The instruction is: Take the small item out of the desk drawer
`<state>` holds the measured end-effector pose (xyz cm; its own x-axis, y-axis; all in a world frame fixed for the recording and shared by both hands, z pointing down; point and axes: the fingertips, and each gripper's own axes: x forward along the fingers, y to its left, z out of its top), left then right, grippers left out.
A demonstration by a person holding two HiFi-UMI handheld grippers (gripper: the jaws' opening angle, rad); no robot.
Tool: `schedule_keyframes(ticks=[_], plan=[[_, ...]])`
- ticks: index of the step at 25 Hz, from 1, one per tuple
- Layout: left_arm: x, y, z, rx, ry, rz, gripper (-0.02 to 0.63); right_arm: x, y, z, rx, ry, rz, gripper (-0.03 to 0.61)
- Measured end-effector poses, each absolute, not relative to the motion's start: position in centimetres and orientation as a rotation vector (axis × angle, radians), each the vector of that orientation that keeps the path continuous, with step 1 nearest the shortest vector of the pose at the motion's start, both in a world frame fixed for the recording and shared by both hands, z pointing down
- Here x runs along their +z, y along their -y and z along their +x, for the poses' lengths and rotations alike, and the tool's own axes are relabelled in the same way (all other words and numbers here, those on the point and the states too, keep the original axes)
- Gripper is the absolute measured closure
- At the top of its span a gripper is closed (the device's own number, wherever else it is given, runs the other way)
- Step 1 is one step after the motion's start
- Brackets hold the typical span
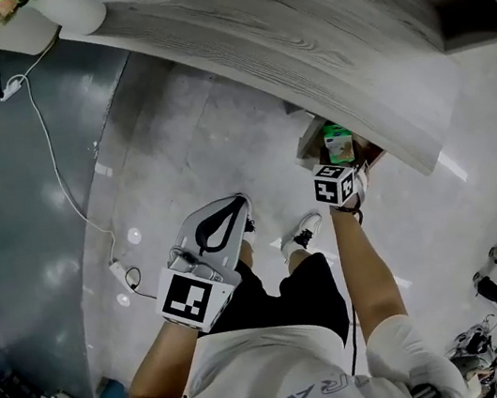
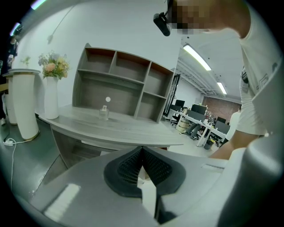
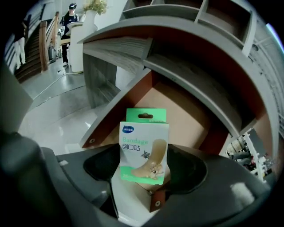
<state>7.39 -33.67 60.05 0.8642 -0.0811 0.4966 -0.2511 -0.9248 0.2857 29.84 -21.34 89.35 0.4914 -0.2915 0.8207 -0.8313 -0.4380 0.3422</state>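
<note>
A green and white bandage box point(image 3: 144, 150) stands upright in the open desk drawer point(image 3: 186, 111), whose inside is reddish brown. My right gripper point(image 3: 144, 172) reaches down into the drawer, and its dark pads point(image 3: 101, 166) sit against both sides of the box. From the head view the box point(image 1: 339, 143) shows just beyond the right gripper's marker cube point(image 1: 337, 185), under the edge of the grey wooden desk point(image 1: 315, 38). My left gripper point(image 1: 242, 206) hangs over the floor to the left, away from the drawer, shut with nothing in it; its pads point(image 2: 133, 166) meet at the tips.
A white cable and power strip point(image 1: 120, 268) lie on the floor at left. On the desk stand a shelf unit point(image 2: 124, 84), a small bottle point(image 2: 104, 111) and a flower vase point(image 2: 52, 95). My shoes point(image 1: 300, 232) are below the drawer. Loose hardware point(image 3: 246, 148) lies right of it.
</note>
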Motion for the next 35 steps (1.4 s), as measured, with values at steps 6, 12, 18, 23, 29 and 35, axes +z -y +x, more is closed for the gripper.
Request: schedule_keyframes(ticks=[6, 12, 18, 23, 29, 35], plan=[[58.1, 33.0, 8.4, 0.614, 0.238, 2.743, 0.615, 85.9, 20.5, 27.7, 0.801, 1.026, 1.947, 0.236], [53.6, 32.0, 9.2, 0.517, 0.229, 2.817, 0.615, 78.5, 19.5, 25.2, 0.692, 1.142, 2.012, 0.236], [49.1, 30.8, 10.1, 0.411, 0.234, 2.895, 0.615, 66.4, 18.6, 25.8, 0.562, 1.223, 2.234, 0.236], [44.6, 29.2, 11.1, 0.312, 0.203, 2.94, 0.615, 54.7, 17.1, 26.6, 0.437, 1.282, 2.408, 0.236], [39.2, 27.1, 12.3, 0.18, 0.142, 2.986, 0.615, 43.1, 13.9, 27.0, 0.267, 1.333, 2.558, 0.236], [34.9, 25.3, 13.3, 0.029, 0.089, 3.015, 0.615, 35.0, 10.9, 26.5, 0.104, 1.367, 2.66, 0.236]])
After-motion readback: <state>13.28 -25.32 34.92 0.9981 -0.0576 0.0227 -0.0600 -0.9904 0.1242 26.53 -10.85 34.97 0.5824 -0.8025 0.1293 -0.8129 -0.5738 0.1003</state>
